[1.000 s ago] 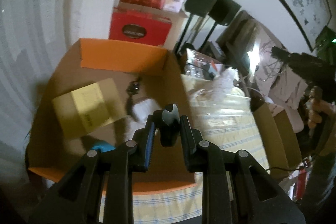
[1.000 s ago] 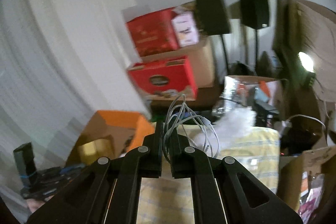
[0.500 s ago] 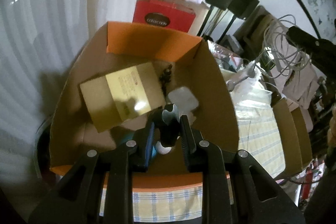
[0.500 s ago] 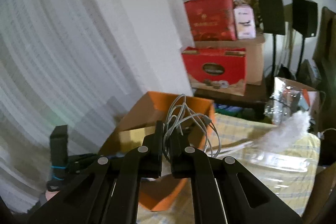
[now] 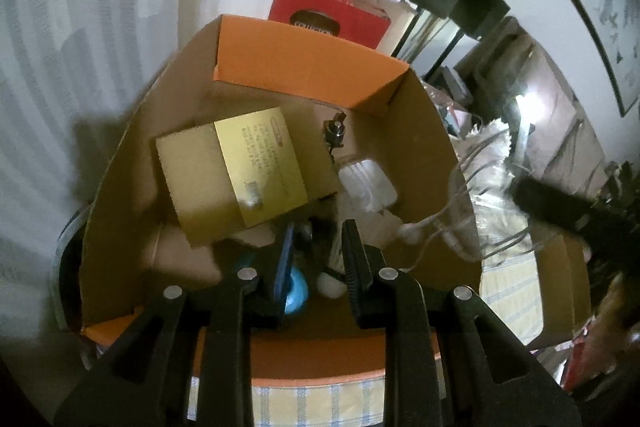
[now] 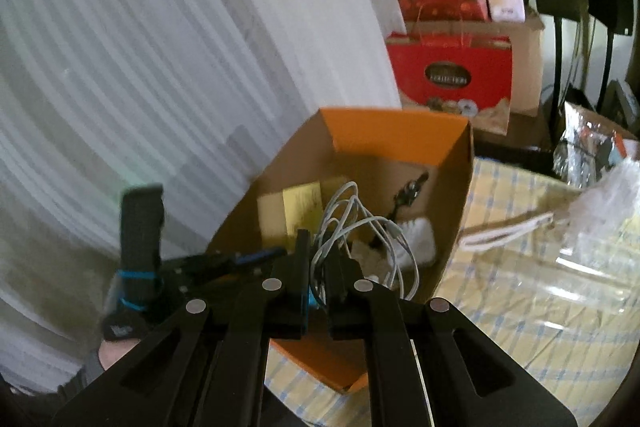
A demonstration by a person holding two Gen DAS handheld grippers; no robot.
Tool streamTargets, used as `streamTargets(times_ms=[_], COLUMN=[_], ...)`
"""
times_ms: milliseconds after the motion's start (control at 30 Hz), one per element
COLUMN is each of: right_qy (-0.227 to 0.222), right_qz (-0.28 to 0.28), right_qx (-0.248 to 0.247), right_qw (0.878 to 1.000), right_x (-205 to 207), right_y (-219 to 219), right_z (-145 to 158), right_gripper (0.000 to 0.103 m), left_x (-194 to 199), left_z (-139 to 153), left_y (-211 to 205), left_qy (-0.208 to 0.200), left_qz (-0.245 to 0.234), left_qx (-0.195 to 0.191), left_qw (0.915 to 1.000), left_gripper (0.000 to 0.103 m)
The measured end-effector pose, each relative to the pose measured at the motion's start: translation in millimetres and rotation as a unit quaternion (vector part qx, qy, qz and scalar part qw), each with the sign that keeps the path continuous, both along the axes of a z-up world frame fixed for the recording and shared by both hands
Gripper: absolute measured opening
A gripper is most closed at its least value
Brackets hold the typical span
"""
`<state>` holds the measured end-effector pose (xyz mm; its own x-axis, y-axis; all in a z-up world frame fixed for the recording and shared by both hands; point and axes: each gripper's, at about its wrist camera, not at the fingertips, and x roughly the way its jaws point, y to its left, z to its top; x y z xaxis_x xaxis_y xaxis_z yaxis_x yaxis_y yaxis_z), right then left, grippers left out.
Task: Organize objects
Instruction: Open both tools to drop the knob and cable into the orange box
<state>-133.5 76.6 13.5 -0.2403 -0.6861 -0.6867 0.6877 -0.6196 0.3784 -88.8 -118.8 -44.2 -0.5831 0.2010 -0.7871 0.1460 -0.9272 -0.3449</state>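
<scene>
Item: white cable [image 6: 360, 227], loosely coiled. It is clenched between the jaws of the right gripper [image 6: 318, 247], its loops hanging over the right wall of the orange cardboard box [image 6: 456, 187].

Left gripper [image 5: 318, 239]: above the box's near edge, jaws narrowly apart, with something small and dark between them. Too blurred to tell whether it is gripped.

Box contents:
- gold carton [image 5: 236, 175], lying flat towards the left wall
- white bristled brush [image 5: 368, 183], beside the carton, towards the right wall
- small black clip-like piece [image 5: 334, 133], near the far right corner
- blue round thing [image 5: 298, 293], at the near edge

Carrier: yellow checked cloth [image 6: 500, 307], with the box at its left end.

Beyond: red gift boxes [image 6: 448, 75], stacked behind the box.
</scene>
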Motion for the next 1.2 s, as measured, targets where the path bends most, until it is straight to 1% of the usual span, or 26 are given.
streamTargets(times_ms=[133,200,233,267,300,333,400,467,500,600,667,733,767,833,900,967,1033,1100,1200], right_qy=[-0.007,-0.002,-0.001,-0.001,-0.001,0.001,0.01,0.017,0.019,0.028,0.034,0.038,0.041,0.048,0.051,0.053,0.062,0.067,0.076], right_qz=[0.003,0.0,-0.001,-0.001,-0.002,-0.002,-0.005,-0.007,-0.008,-0.015,-0.021,-0.029,-0.032,-0.042,-0.05,-0.055,-0.063,-0.067,-0.075], right_qx=[0.02,0.034,0.04,0.044,0.051,0.056,0.06,0.063,0.061,0.057,0.054,0.052,0.052,0.054,0.056,0.057,0.066,0.072,0.087], right_qw=[1.0,0.999,0.999,0.999,0.999,0.998,0.998,0.998,0.998,0.998,0.998,0.998,0.997,0.996,0.996,0.995,0.994,0.993,0.99], right_x=[4,6,7,8,8,9,11,12,13,14,15,14,13,13,13,12,13,12,11], right_y=[-4,-5,-5,-6,-6,-5,-4,-2,0,5,11,16,18,24,30,35,40,43,51], right_z=[-16,-22,-24,-25,-27,-28,-26,-24,-22,-15,-10,-5,-4,0,2,3,3,1,-1], right_gripper=[0.008,0.008,0.008,0.008,0.013,0.023,0.032,0.033,0.034,0.039,0.045,0.055,0.057,0.067,0.075,0.078,0.084,0.086,0.087], left_x=[3,5,5,7,8,9,10,12,13,16,18,20,21,23,24,26,26,27,26], left_z=[4,6,8,9,11,13,17,21,23,28,31,34,36,39,42,44,47,49,52], left_y=[-3,-5,-5,-6,-7,-7,-8,-8,-9,-10,-8,-5,-4,-1,2,4,9,16,25], left_qy=[0.006,0.009,0.011,0.012,0.015,0.018,0.023,0.028,0.03,0.037,0.041,0.046,0.048,0.053,0.059,0.064,0.068,0.069,0.072], left_qz=[0.002,0.006,0.009,0.012,0.016,0.017,0.02,0.023,0.025,0.027,0.028,0.03,0.03,0.031,0.03,0.028,0.025,0.02,0.008], left_qx=[0.0,-0.001,-0.002,-0.003,-0.006,-0.009,-0.014,-0.015,-0.014,-0.014,-0.023,-0.038,-0.043,-0.052,-0.058,-0.064,-0.072,-0.082,-0.091], left_qw=[1.0,0.9999,0.9999,0.9998,0.9997,0.9997,0.9994,0.9992,0.9991,0.9988,0.9985,0.9978,0.9975,0.9968,0.9961,0.9955,0.9948,0.9941,0.9932], left_gripper=[0.032,0.043,0.046,0.053,0.058,0.06,0.067,0.073,0.078,0.087,0.09,0.092,0.095,0.096,0.099,0.102,0.102,0.102,0.102])
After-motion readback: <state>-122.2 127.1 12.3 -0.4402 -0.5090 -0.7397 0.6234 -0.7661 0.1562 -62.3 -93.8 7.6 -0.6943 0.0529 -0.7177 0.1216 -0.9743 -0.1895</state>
